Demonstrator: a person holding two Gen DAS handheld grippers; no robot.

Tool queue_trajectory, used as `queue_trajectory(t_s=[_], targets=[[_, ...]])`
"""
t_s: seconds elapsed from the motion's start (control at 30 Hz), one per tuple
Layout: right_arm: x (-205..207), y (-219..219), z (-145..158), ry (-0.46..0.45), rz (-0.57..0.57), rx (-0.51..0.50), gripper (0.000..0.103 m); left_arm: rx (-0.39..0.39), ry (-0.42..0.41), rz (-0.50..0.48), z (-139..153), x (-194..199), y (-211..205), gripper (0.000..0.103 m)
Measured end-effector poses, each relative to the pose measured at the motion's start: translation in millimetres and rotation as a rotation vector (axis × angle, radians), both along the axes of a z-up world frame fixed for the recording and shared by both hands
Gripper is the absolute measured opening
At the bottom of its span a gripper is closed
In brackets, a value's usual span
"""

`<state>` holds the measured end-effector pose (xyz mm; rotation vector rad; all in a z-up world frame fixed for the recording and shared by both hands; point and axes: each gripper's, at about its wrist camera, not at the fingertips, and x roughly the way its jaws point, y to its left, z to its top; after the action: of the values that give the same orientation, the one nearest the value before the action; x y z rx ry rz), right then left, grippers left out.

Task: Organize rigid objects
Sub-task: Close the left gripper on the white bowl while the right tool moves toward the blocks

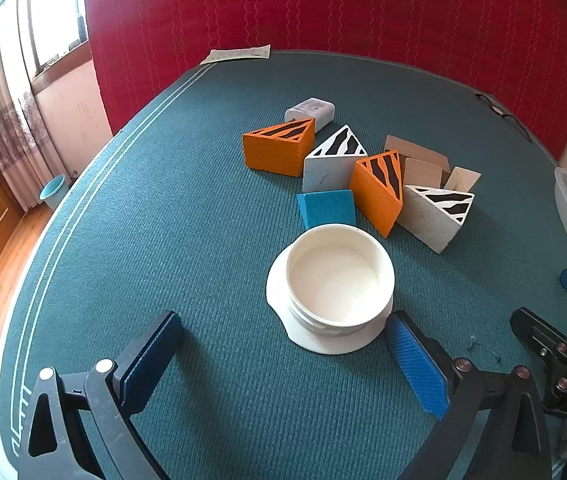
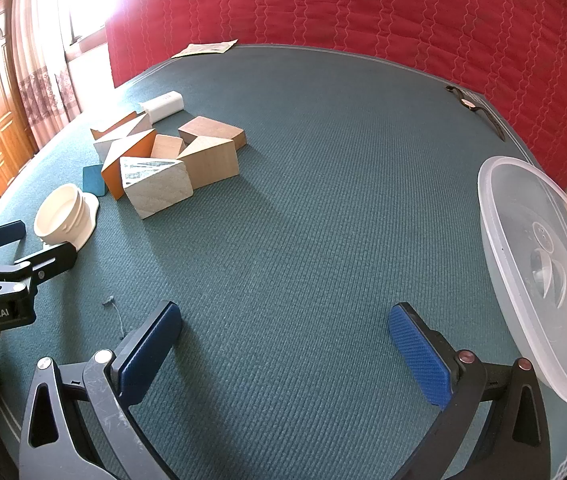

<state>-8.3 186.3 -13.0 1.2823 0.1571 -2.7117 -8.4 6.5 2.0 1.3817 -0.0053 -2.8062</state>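
Both grippers are spread wide with nothing in them. The left gripper [image 1: 283,344] sits low over the green felt table [image 1: 187,200], and the round white plastic jar [image 1: 337,284] is right ahead, almost touching its right finger. The cluster of orange, white and plain wooden wedge blocks [image 1: 363,176] lies just past the jar. The right gripper [image 2: 285,336] has the clear plastic tub [image 2: 539,264] just off its right side.

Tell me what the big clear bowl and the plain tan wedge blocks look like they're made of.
Clear bowl: probably thin plastic, glossy and see-through, with a molded mark showing in its base. Tan wedge blocks: likely unpainted wood, matte, faint grain lines on their faces.
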Motion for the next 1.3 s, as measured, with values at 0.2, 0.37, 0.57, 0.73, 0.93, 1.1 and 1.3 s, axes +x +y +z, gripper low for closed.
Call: queue_trajectory(t_s=[0.2,0.37,0.57,0.73,0.93,1.1,1.3], targets=[[-0.1,0.0,-0.4,0.0,0.0,0.0,0.103,-0.001,-0.001,0.0,0.6,-1.7,0.0,0.103],[-0.5,1.0,-0.6,-0.004,0.003,0.001,0.103,-0.002,-0.006,-0.001,0.7,-2.7,0.5,0.103],[1.4,-6.6,0.1,-0.019,0.012,0.006,0.103,0.008,-0.014,-0.023,1.5,-5.4,-1.3,0.103],[1.5,-4.1,3.1,-0.006,0.0,-0.023,0.103,0.035,-0.009,-0.05,5.0,-9.4,-4.2,0.101],[4.3,-8.3,13.1,0.021,0.027,-0.112,0.103,0.049,0.005,-0.077,11.3,-10.9,-2.5,0.093],[9.0,-14.0,21.9,0.059,0.044,-0.143,0.103,0.039,0.01,-0.094,11.1,-13.0,3.4,0.087],[8.4,-17.6,27.7,0.082,0.053,-0.16,0.098,0.036,0.02,-0.108,7.9,-16.1,8.7,0.066]])
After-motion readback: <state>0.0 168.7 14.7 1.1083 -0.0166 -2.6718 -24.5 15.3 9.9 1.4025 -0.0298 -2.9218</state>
